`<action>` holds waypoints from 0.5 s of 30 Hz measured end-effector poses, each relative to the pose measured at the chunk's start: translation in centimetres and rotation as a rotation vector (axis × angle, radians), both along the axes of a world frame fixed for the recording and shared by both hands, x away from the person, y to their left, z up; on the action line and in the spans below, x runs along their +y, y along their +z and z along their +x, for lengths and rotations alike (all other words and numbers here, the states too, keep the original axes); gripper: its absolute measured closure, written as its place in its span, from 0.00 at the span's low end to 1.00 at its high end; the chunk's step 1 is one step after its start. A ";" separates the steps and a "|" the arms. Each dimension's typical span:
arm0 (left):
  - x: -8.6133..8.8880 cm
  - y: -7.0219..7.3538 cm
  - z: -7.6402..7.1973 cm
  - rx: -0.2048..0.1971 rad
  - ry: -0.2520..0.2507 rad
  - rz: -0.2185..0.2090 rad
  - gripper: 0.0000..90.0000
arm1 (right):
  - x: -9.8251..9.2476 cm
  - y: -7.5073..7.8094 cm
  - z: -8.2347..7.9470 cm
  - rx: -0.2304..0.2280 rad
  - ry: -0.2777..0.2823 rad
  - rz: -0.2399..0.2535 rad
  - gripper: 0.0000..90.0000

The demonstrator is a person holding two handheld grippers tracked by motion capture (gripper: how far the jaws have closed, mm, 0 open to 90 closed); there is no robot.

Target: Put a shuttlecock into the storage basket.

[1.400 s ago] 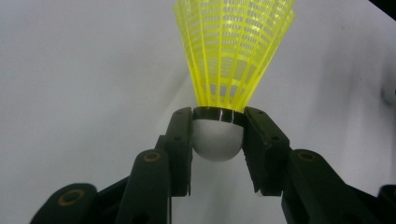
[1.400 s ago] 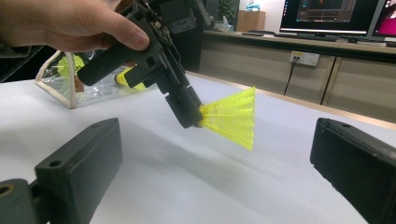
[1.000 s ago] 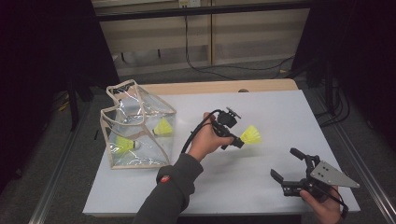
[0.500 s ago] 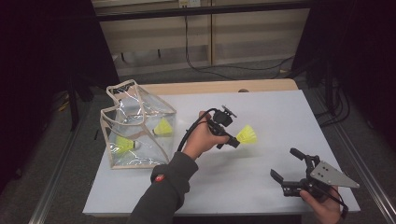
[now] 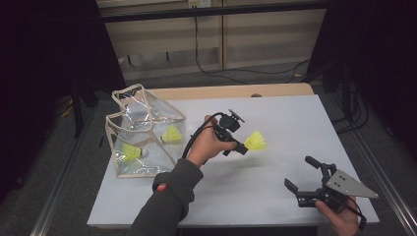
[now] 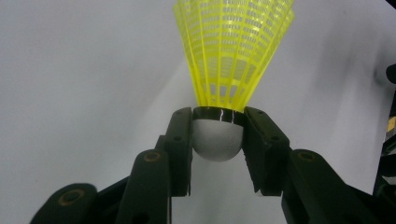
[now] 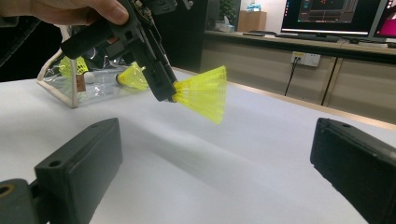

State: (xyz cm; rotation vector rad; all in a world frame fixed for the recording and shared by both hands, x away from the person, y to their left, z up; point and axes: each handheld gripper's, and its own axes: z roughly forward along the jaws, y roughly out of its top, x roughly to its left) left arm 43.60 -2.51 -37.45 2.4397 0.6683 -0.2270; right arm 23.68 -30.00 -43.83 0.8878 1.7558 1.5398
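My left gripper (image 5: 242, 145) hovers over the middle of the white table (image 5: 275, 113), shut on the white cork of a yellow shuttlecock (image 5: 255, 141) whose skirt points right. In the left gripper view both pads (image 6: 182, 135) press on the cork below the shuttlecock skirt (image 6: 233, 51). A clear bag (image 5: 157, 115) at the left holds two more yellow shuttlecocks (image 5: 172, 133). My right gripper (image 5: 297, 171) rests open near the front right corner, nothing between its jaws. From there I see the held shuttlecock (image 7: 203, 93) and the left gripper (image 7: 164, 93) ahead of my right gripper (image 7: 217, 130).
The bag (image 7: 56, 88) stands open-topped with a beige trim. A black cable loops from the left gripper over the person's hand (image 5: 206, 145). Dark floor and metal rails flank the table; cabinets and monitors (image 7: 336, 14) lie beyond the far edge.
The left gripper with its shuttlecock has drifted slightly left, toward the bag. The right gripper has stayed put.
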 end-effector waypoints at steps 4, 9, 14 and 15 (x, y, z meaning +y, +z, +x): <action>0.3 0.1 0.1 0.002 0.006 0.005 0.71 | 0.0 0.0 0.0 -0.001 0.001 -0.001 0.02; 0.6 0.4 0.1 0.001 0.009 0.016 0.71 | 0.0 0.0 0.0 -0.002 0.001 -0.002 0.02; 0.9 0.6 0.2 -0.001 0.017 0.016 0.71 | 0.0 0.0 0.0 -0.002 0.002 -0.004 0.02; 1.0 0.7 0.3 -0.001 0.018 0.018 0.71 | 0.0 0.0 0.0 0.000 0.002 -0.002 0.02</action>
